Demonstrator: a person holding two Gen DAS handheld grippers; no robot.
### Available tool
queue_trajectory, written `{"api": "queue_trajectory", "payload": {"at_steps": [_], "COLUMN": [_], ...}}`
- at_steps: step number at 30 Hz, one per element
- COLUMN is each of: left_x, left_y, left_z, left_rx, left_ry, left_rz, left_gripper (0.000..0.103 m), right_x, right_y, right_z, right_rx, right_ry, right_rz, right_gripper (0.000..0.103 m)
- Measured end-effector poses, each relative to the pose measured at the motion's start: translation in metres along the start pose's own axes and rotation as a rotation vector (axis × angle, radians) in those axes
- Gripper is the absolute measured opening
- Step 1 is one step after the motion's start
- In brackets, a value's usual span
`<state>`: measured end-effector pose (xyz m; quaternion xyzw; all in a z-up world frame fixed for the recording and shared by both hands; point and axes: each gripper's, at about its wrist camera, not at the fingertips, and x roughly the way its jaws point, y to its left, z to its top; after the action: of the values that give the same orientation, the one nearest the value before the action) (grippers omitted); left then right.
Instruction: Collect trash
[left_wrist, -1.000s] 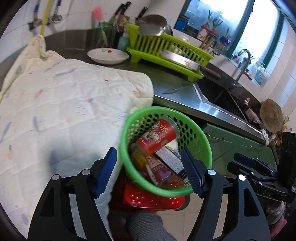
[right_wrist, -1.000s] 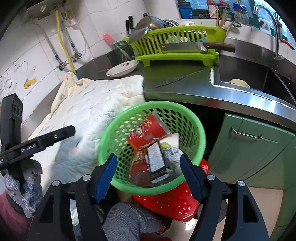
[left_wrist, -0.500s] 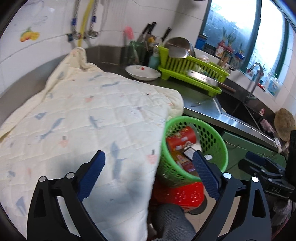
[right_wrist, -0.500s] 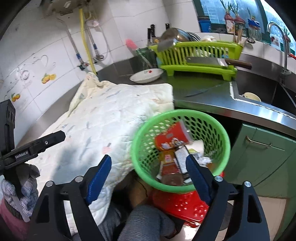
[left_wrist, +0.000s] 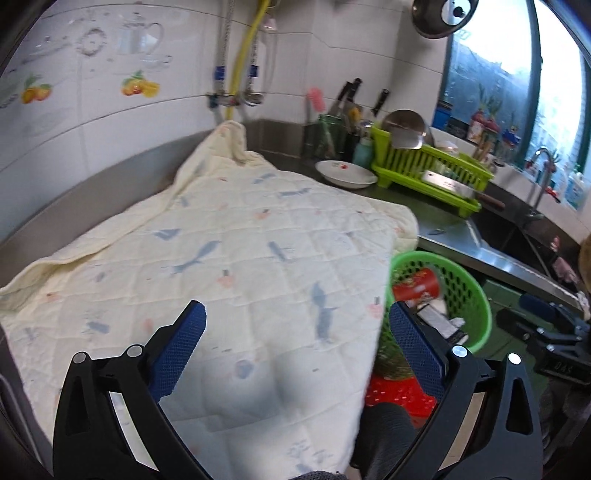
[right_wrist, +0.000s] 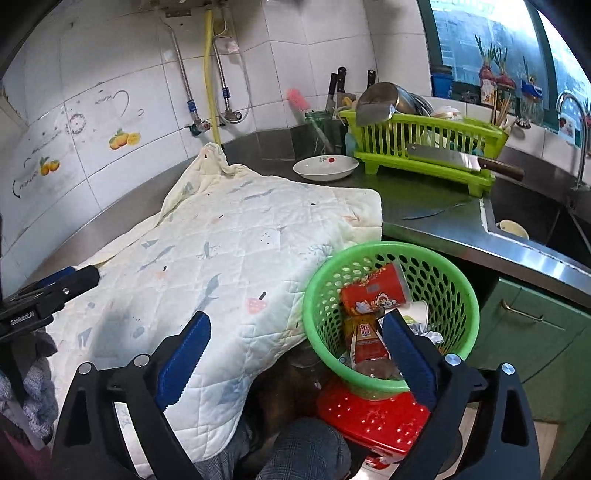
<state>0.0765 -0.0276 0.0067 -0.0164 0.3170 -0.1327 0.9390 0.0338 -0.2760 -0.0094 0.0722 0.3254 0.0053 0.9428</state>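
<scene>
1. Left gripper (left_wrist: 295, 332) spread wide, holding nothing, hovering over the quilted cloth (left_wrist: 229, 258) draped across the counter (left_wrist: 450, 230)
2. Right gripper (right_wrist: 295, 345) likewise spread wide and empty, above the cloth's hanging edge and the near rim of the green basket (right_wrist: 458, 280)
3. Green basket perched on a red stool (right_wrist: 369, 417), just beside the counter's front edge, touching the cloth
4. Inside the basket: a red cup (right_wrist: 373, 291) lying on its side on top, with a white paper cup (right_wrist: 419, 310), crumpled paper and flat packets beneath
5. Farther back on the counter: a white dish (right_wrist: 325, 167) next to a lime dish rack (right_wrist: 424, 147) with a cleaver (right_wrist: 461, 162) laid across it
</scene>
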Motion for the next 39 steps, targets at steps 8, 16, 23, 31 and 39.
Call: {"api": "queue_trajectory", "payload": {"at_steps": [8,16,23,31,39], "left_x": [-0.019,-0.026,-0.032,-0.034,-0.033], "left_y": [0.018,0.019,0.018,0.013,0.011], "left_z": [-0.013,-0.017,-0.019,-0.022,-0.023], "left_rx": [-0.006,-0.001,0.002,0.019,0.026], "left_ry": [-0.043,-0.055,-0.074,-0.076,-0.067], "left_rz": [0.048,0.068,0.078,0.074,0.093], "left_gripper": [0.098,0.098,0.098,0.098,0.098], "right_x": [-0.004,-0.010,-0.011,-0.014,-0.014], "right_y": [0.013,0.024,0.028,0.029,0.029], "right_z": [-0.001,-0.005,-0.009,-0.009,-0.011], "right_rx": [0.001,-0.022,-0.025,-0.032,-0.031], "right_ry": [-0.011,-0.032,-0.032,-0.042,-0.040], "right_rz": [0.013,-0.006,-0.007,-0.014,-0.014], "right_gripper": [0.092,0.093,0.093,0.093,0.093]}}
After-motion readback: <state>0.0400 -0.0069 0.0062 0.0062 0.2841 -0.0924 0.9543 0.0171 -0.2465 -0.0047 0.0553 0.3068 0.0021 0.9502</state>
